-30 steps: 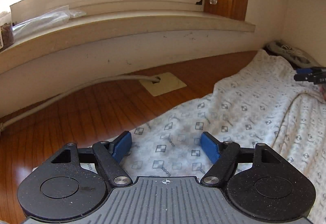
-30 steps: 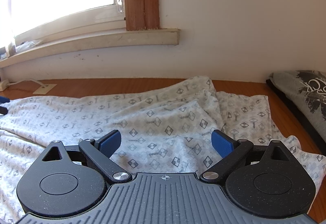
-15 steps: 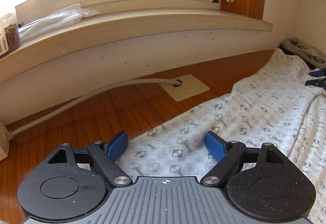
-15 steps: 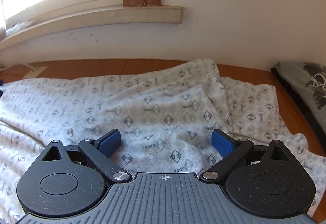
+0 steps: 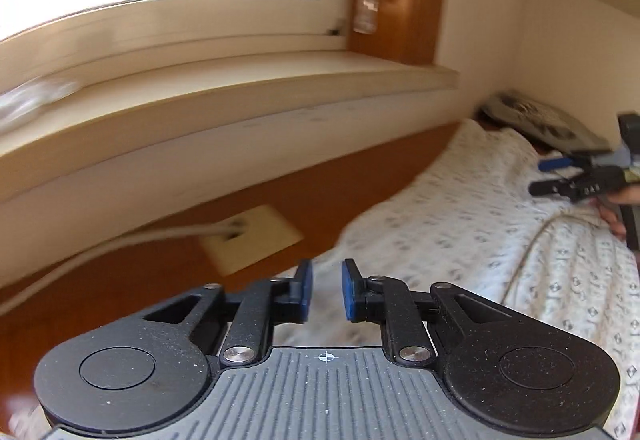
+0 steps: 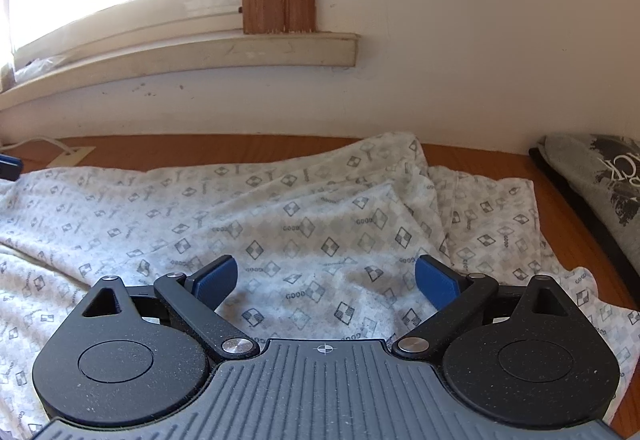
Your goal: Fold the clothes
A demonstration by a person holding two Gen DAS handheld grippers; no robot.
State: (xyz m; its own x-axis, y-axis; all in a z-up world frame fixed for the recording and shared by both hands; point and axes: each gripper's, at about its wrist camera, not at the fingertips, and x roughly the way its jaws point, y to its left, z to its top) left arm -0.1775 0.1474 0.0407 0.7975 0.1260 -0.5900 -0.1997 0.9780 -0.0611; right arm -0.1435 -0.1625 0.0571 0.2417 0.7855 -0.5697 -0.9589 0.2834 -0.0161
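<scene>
We're working the left end first: the left gripper (image 5: 325, 290) is narrowing its jaws right at the near edge of the patterned garment (image 6: 312, 208). The blue pads have only a slim gap left, and some cloth seems to sit between them, but the blur means we can't tell if they're pinching it yet. Just ahead and left of that gripper we're seeing a cream floor plate (image 5: 251, 238) with one cable (image 5: 100, 250) running into it across the wooden surface (image 5: 120, 280).

Moving right, the right gripper (image 6: 326, 278) is hovering with jaws spread wide and nothing in them, the garment lying rumpled straight under and ahead of it. Far off to its right sits a grey printed item (image 6: 596, 184).

So we're reckoning this is the grab-the-edges step. Next move probably wants the right one dropping onto its own hem and closing.

Count: two grippers, one patterned garment, one grey item, one plate, one cable.
</scene>
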